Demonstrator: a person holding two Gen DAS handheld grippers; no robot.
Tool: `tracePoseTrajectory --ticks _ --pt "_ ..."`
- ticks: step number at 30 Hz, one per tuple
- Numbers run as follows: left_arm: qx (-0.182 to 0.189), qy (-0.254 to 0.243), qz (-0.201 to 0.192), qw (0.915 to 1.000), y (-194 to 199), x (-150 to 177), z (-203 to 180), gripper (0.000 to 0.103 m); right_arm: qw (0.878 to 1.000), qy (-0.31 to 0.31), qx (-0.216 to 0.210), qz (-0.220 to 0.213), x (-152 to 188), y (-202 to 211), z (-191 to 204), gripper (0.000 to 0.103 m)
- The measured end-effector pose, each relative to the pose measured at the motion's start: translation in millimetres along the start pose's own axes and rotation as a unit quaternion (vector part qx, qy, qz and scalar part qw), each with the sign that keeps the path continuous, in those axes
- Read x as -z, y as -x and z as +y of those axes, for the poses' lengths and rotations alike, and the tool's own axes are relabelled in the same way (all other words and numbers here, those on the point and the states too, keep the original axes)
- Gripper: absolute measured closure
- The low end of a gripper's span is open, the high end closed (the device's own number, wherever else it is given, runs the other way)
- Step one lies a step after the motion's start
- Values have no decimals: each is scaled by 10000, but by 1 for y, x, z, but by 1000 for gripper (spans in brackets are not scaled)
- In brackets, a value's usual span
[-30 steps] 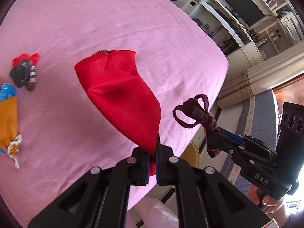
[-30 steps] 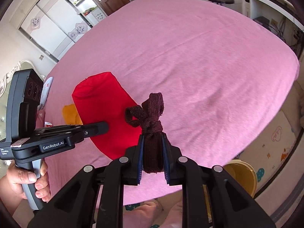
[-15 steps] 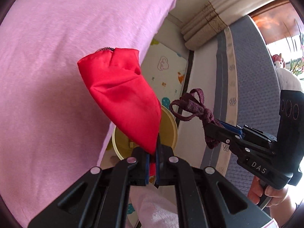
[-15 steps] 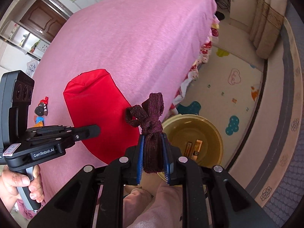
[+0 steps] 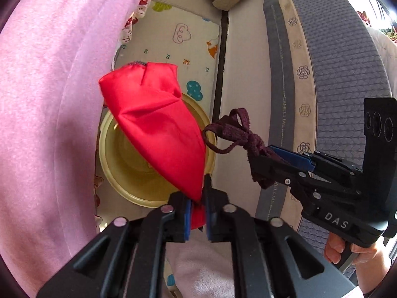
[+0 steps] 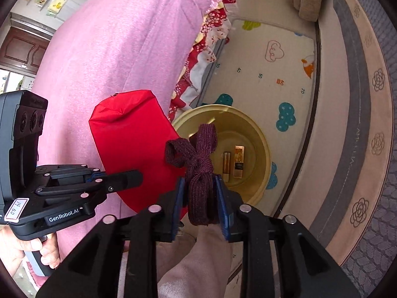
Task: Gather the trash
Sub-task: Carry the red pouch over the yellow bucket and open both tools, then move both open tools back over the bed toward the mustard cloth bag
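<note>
Above the yellow basin (image 6: 258, 134), the left tongs (image 5: 197, 213) pinch a red cloth (image 5: 158, 129) while the right tongs (image 6: 201, 198) clamp a knotted maroon band (image 6: 198, 164) beside it.

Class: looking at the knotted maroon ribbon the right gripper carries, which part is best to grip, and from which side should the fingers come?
Grip the ribbon on the flat doubled band below the knot, coming from the tail end, opposite the loops. That band is broad and firm; the loops are floppy. The right gripper holds it there now.
</note>
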State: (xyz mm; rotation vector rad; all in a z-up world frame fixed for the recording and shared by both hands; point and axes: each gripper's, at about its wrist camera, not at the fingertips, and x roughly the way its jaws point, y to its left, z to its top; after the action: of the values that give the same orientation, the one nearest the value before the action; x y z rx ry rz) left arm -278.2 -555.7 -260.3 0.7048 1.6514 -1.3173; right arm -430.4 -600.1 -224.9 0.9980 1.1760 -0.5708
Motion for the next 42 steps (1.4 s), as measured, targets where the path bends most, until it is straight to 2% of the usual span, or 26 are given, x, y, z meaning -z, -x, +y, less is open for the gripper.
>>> tracePoseTrajectory --ticks 1,2,7,12,17,25,30,33,36,39,42 --pt "-157 -1 20 9999 -4 -2 0 47 10000 -83 -26 -13 0 0 -5 62" --pt "-277 13 -7 9996 -6 -3 -1 33 9999 -141 -27 -51 1 1 -9 62" --pt "-434 251 180 9986 -14 -4 10 33 9998 -213 37 -44 6 5 -20 62" --pt "-523 131 109 9985 -9 2 7 33 9999 -128 86 33 5 2 -18 62" --pt "-457 116 -10 9989 4 7 7 33 10000 10 80 45 -2 3 -8 63" --pt "-377 346 -428 9978 43 14 15 33 9981 607 48 -58 -23 23 36 63" --pt "-380 693 -806 9936 80 31 37 33 9931 1166 -75 -104 -36 33 85 63" --pt "-422 1050 -1102 9875 109 51 61 33 9870 1588 -209 -103 -40 34 127 63" --pt "-513 1484 -1429 9772 143 76 92 33 9787 2013 -392 -24 -41 30 176 63" --pt "-656 1947 -1730 9633 177 110 128 33 9668 2490 -561 104 -36 21 232 63" --pt "-810 2442 -2003 9454 209 150 166 33 9518 2967 -731 247 -25 10 289 63"
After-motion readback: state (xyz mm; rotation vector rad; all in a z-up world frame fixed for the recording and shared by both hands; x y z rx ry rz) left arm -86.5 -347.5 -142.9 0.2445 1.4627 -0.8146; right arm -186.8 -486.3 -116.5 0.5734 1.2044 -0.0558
